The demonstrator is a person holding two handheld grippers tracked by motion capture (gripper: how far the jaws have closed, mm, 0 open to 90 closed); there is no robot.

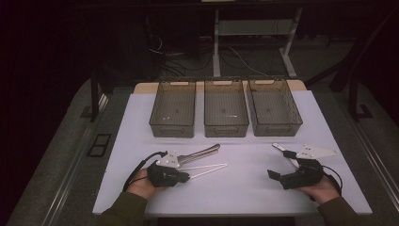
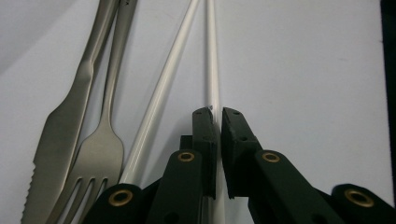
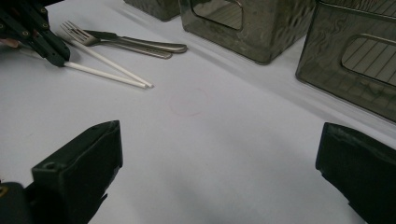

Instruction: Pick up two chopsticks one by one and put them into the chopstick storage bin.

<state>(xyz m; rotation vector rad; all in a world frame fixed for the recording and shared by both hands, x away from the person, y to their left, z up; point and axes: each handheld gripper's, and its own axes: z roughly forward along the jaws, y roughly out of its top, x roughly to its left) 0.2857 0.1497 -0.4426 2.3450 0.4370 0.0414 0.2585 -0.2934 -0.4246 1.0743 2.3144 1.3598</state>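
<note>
At the desk's near left, you are clamping your left gripper on one white chopstick, isolating it for sorting; your right gripper is waiting with jaws apart.

One camera hangs high over the near edge of the table and looks forward and down, taking in the whole white top, the three bins along its far edge and the dark floor beyond. The left gripper view sits low and very close, looking along its own black jaws at the cutlery and the two white sticks lying near the table's near left corner. The right gripper view rides just above the tabletop near the right edge and faces across it leftward, so it shares those sticks, the cutlery and the left gripper with the other two views, and the bins with the high view.
</note>
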